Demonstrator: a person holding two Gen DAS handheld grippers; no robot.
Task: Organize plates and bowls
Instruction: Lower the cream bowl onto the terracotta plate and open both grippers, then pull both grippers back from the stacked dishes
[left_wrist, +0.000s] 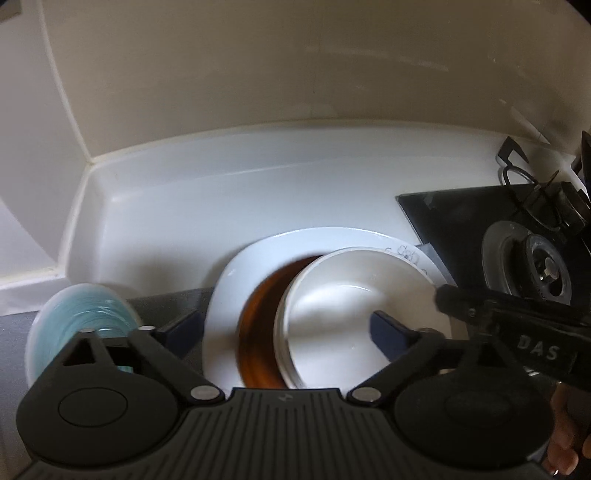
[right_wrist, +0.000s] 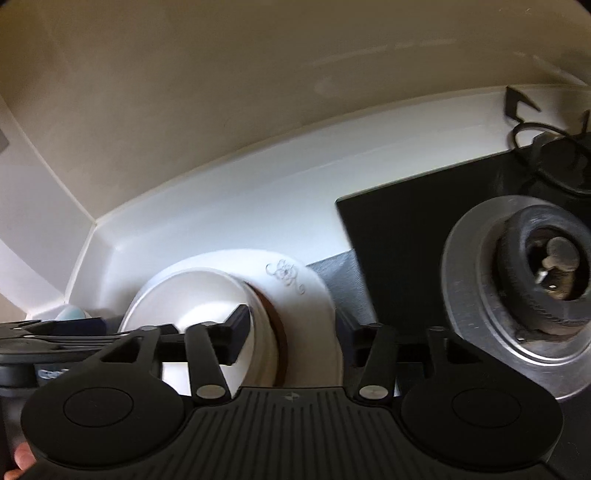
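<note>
A white bowl (left_wrist: 343, 302) sits inside a brown bowl (left_wrist: 258, 332) on a large white plate (left_wrist: 236, 280) with a small line drawing on its rim. A pale blue bowl (left_wrist: 74, 317) stands to the left. My left gripper (left_wrist: 284, 325) is open above the stack, its fingers either side of the bowls. My right gripper (right_wrist: 295, 325) is open, its left finger over the white bowl (right_wrist: 192, 295), its right finger beyond the plate rim (right_wrist: 317, 295); the brown bowl (right_wrist: 277, 325) shows between them. The right gripper's arm shows in the left wrist view (left_wrist: 517, 325).
A black gas hob (right_wrist: 406, 236) with a burner (right_wrist: 535, 280) lies just right of the plate; it also shows in the left wrist view (left_wrist: 461, 229). The white worktop (left_wrist: 221, 192) ends at a cream wall behind and to the left.
</note>
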